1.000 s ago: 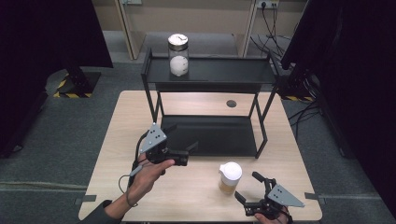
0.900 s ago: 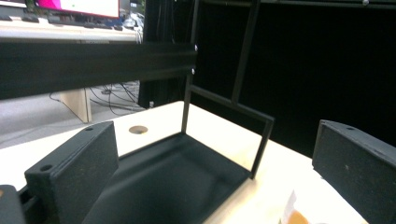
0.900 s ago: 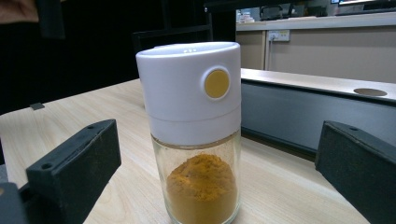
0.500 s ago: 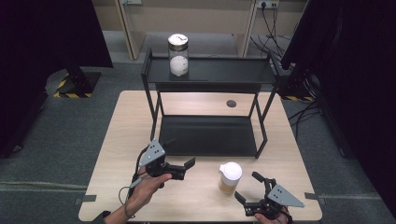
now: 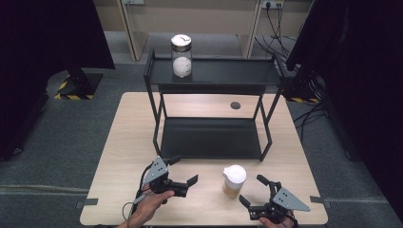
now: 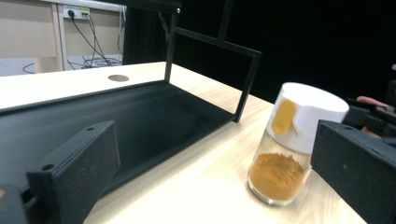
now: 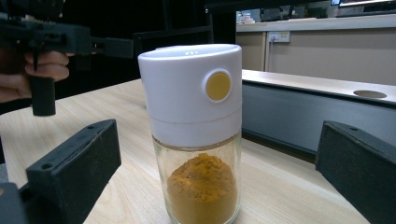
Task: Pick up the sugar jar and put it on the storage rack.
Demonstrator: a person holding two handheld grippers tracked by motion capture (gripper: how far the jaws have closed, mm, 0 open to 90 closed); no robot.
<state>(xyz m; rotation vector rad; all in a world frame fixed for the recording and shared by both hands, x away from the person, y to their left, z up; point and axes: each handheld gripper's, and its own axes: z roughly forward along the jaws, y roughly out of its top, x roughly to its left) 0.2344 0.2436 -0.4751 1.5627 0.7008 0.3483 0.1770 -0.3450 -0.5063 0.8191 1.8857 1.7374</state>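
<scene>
One wooden table (image 5: 123,142), light top, with one round hole (image 5: 235,105) at its far side. One black two-tier rack (image 5: 214,76) stands on the far half of the table; its lower shelf (image 5: 211,137) is bare, and its upper shelf carries one glass jar (image 5: 181,55) with a pale lid and white contents at the far left. One spice shaker (image 5: 234,181), glass body with a white cap, stands upright on the table near the front edge, just right of centre and in front of the rack; orange-brown powder fills its lower part, and one yellow round button shows on the cap in the right gripper view. Two grippers, one per hand. Left gripper (image 5: 183,175) is held over the table to the left of the shaker, well apart from it, jaws spread wide and empty, pointing right. Right gripper (image 5: 254,191) sits at the near right, just beside the shaker, jaws spread wide and empty; in its own view the shaker stands between the two jaws without touching either. Left hand (image 5: 147,208) is cut off by the bottom edge in the high view; the right hand is mostly hidden under its gripper. Surroundings beyond the table are dark and hard to make out.
</scene>
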